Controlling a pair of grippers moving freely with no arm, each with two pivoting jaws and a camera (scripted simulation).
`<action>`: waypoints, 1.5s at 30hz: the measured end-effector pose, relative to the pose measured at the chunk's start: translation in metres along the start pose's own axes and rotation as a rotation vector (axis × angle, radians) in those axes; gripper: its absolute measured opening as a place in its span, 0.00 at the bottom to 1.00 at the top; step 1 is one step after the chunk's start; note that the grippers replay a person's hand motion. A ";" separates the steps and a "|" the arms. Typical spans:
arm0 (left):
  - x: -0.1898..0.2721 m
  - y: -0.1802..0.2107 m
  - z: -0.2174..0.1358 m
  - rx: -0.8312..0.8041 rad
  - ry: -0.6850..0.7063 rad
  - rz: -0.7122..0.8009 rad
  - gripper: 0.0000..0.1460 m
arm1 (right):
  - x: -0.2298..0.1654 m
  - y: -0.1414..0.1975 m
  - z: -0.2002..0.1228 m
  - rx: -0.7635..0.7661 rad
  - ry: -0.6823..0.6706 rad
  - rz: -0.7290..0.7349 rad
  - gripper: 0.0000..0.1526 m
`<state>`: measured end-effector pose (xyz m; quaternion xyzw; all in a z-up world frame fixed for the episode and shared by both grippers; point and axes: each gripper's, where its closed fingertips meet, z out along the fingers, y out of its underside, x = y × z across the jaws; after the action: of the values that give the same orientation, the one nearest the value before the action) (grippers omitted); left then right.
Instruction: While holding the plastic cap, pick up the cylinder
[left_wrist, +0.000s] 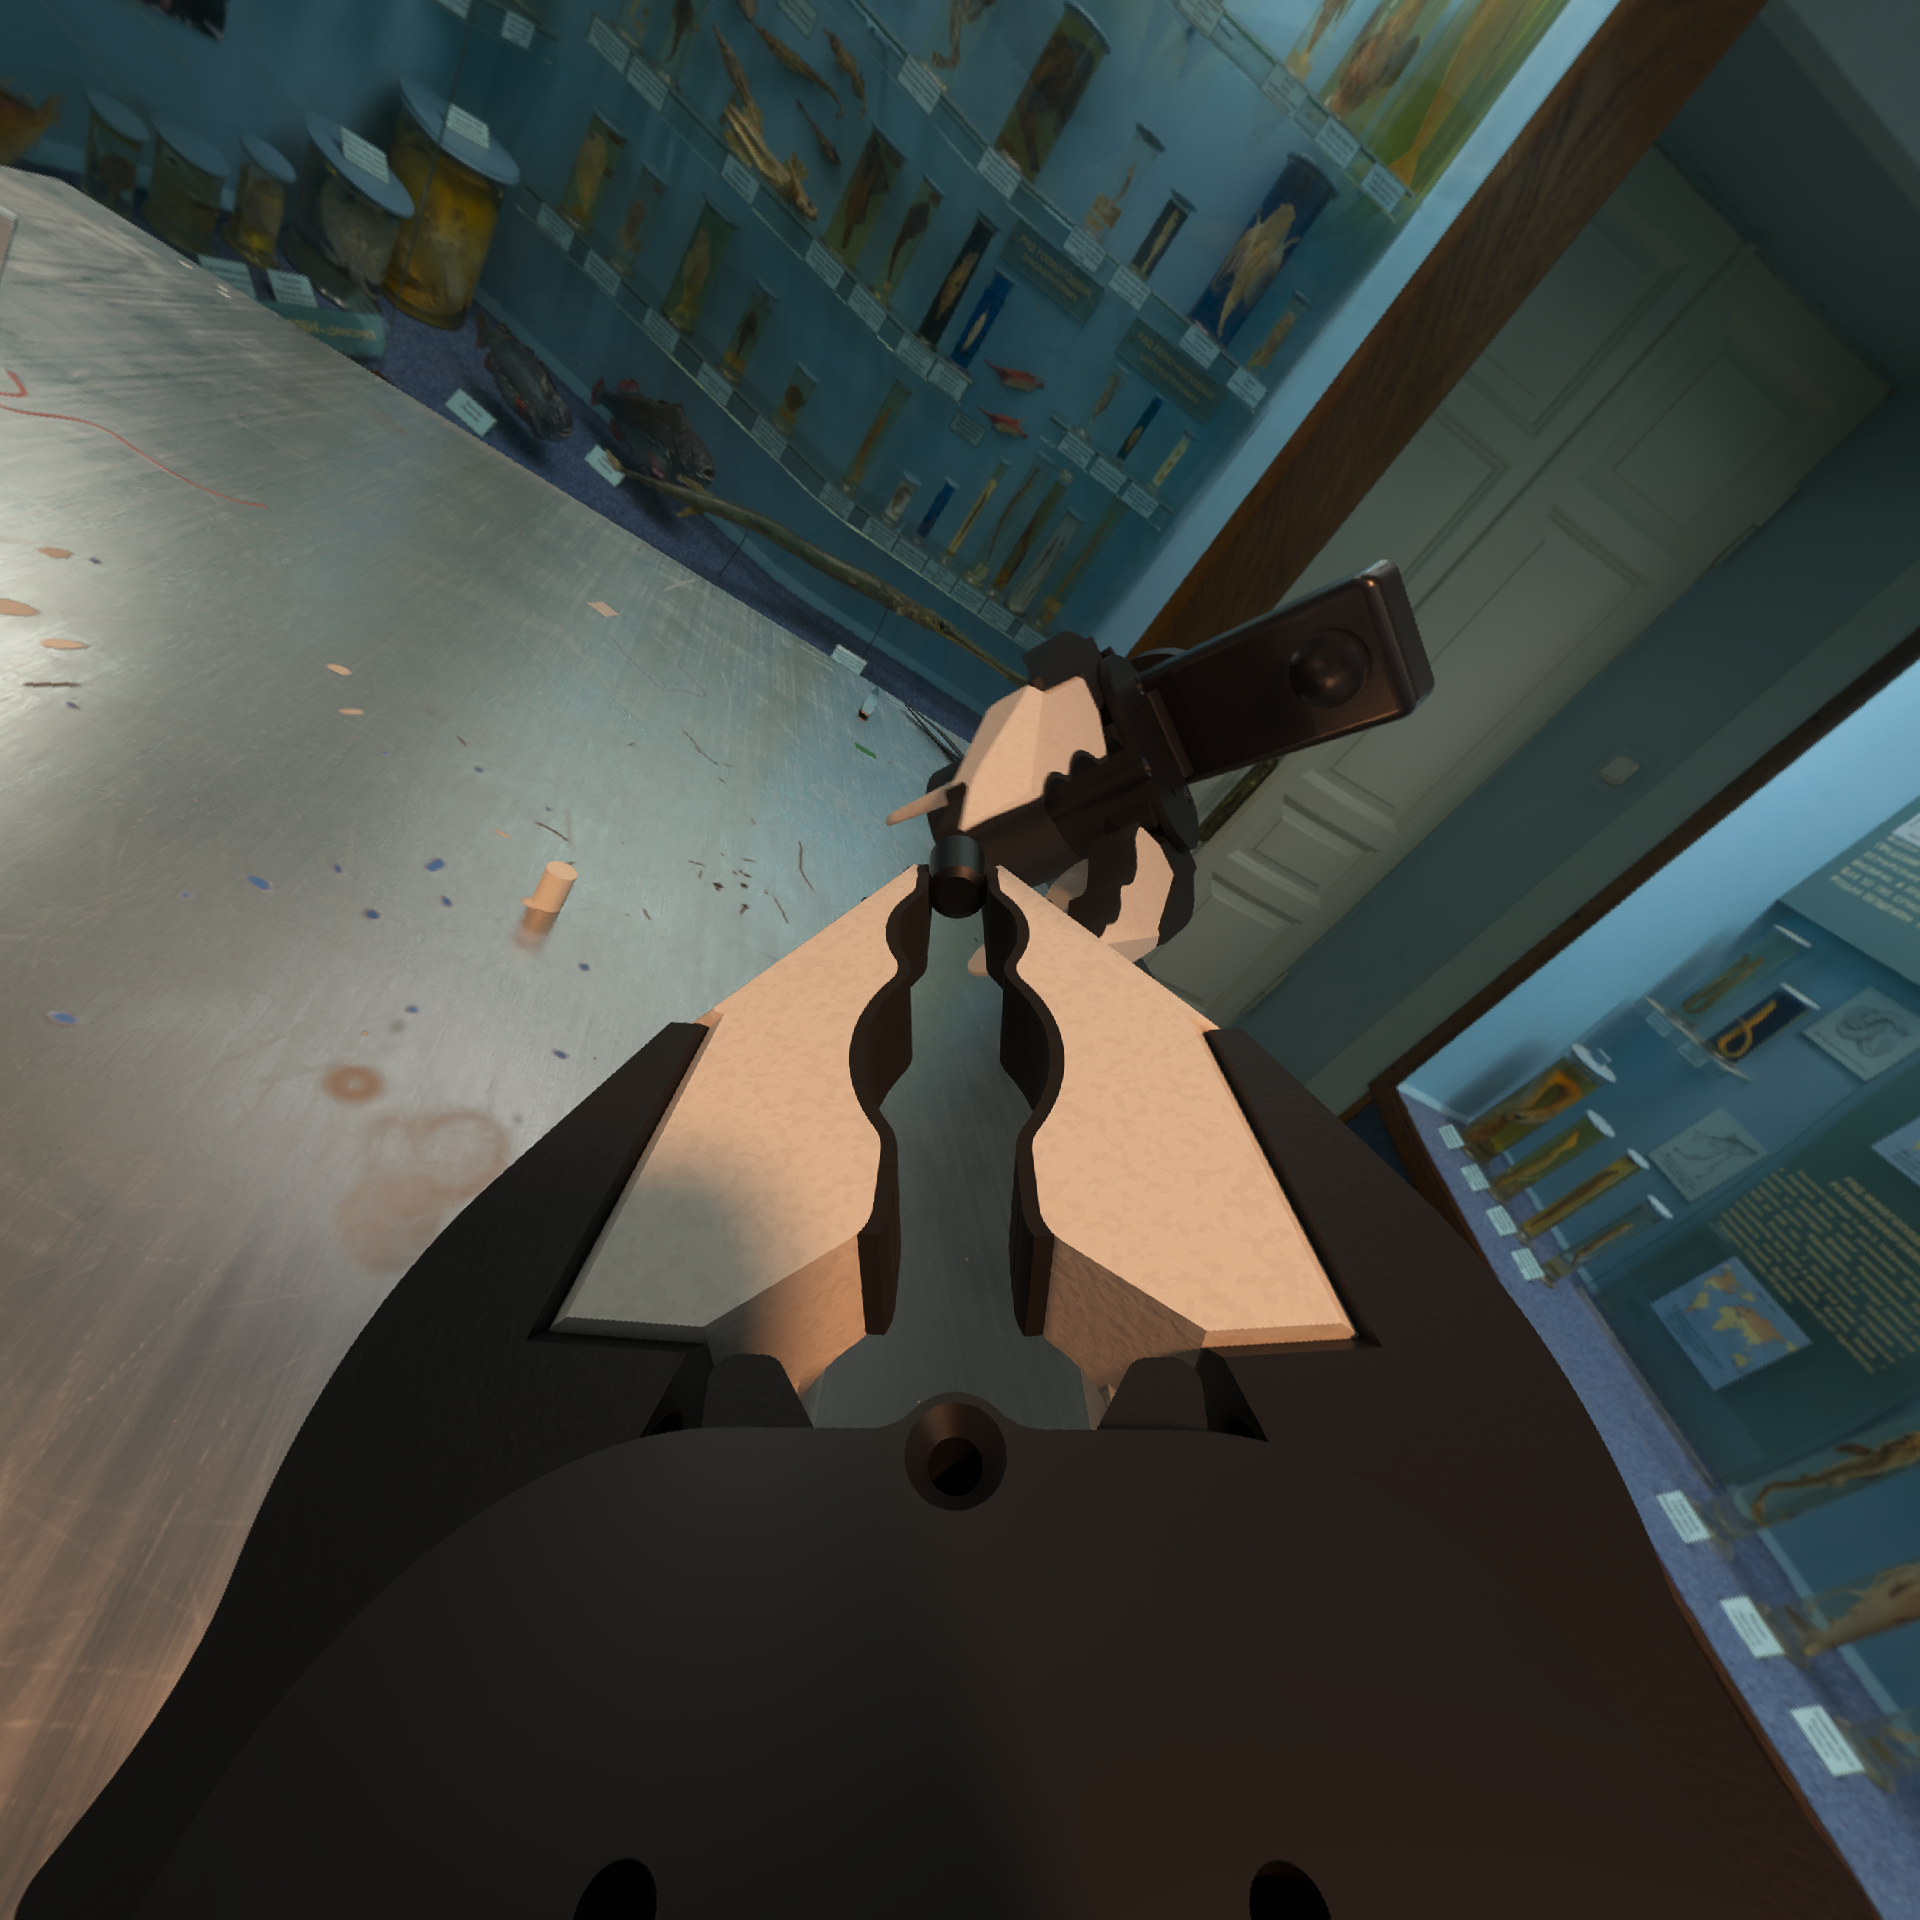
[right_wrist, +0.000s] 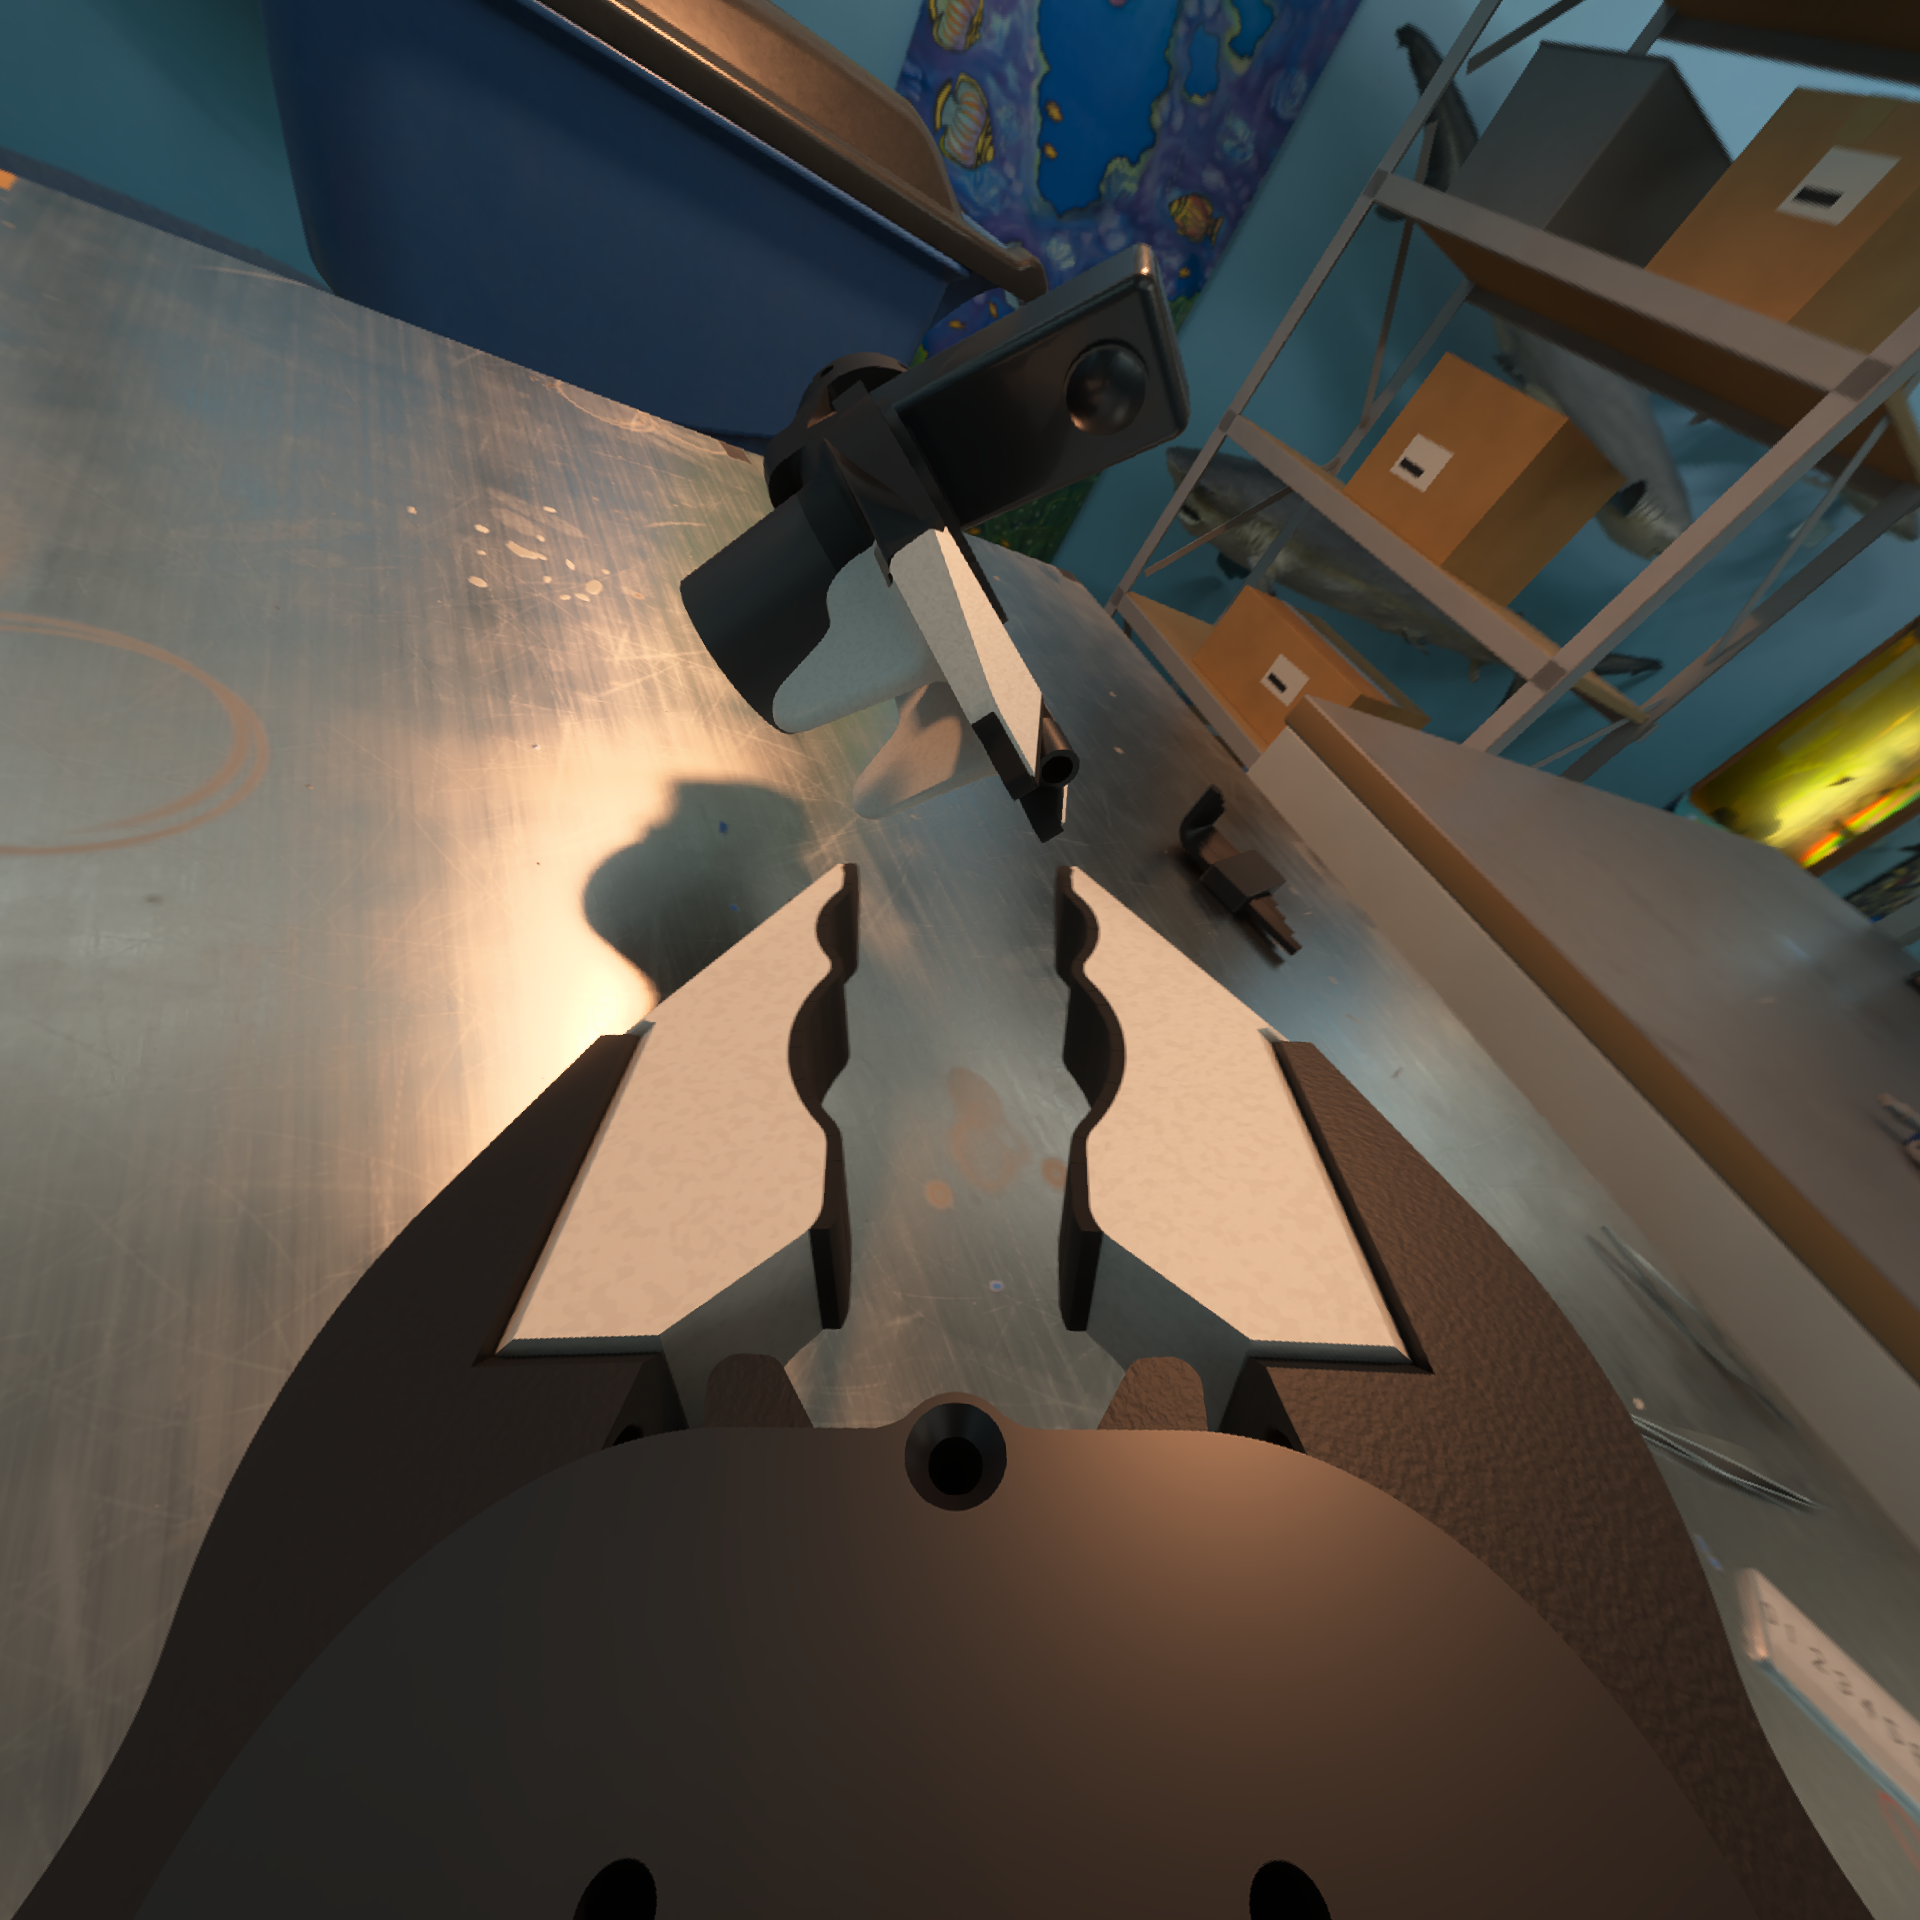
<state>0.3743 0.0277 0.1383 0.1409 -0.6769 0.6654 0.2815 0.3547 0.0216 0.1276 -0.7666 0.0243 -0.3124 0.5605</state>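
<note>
My left gripper (left_wrist: 956, 871) is shut on a small black plastic cap (left_wrist: 956, 894), pinched at the very fingertips above the metal table (left_wrist: 312, 623). A short tan cylinder (left_wrist: 549, 896) stands upright on the table, to the left of the cap and apart from both grippers. My right gripper (right_wrist: 956, 878) is open and empty over the table. In the right wrist view the left gripper (right_wrist: 1039, 781) hangs ahead with the cap (right_wrist: 1058, 771) at its tips. In the left wrist view the right gripper's fingers (left_wrist: 1023, 743) show just beyond the cap. The cylinder is out of the right wrist view.
Small black bracket parts (right_wrist: 1236, 878) lie on the table at the right. A raised beige ledge (right_wrist: 1558, 883) runs along the right side, with tweezers (right_wrist: 1714, 1455) and a white flat object (right_wrist: 1829, 1704) near it. The table's far edge (left_wrist: 727, 540) borders display shelves.
</note>
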 end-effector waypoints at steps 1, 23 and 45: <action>-0.001 0.000 -0.001 0.004 -0.004 -0.004 0.06 | 0.001 -0.001 -0.001 0.001 0.010 -0.015 0.21; -0.006 0.000 -0.002 0.004 -0.014 -0.035 0.06 | 0.013 0.003 0.000 0.016 0.034 0.161 0.27; -0.014 0.003 -0.004 -0.016 -0.086 -0.025 0.06 | 0.035 0.081 -0.044 -0.346 0.003 0.283 0.26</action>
<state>0.3843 0.0290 0.1275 0.1753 -0.6920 0.6496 0.2617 0.3859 -0.0587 0.0805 -0.8398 0.1858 -0.2229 0.4589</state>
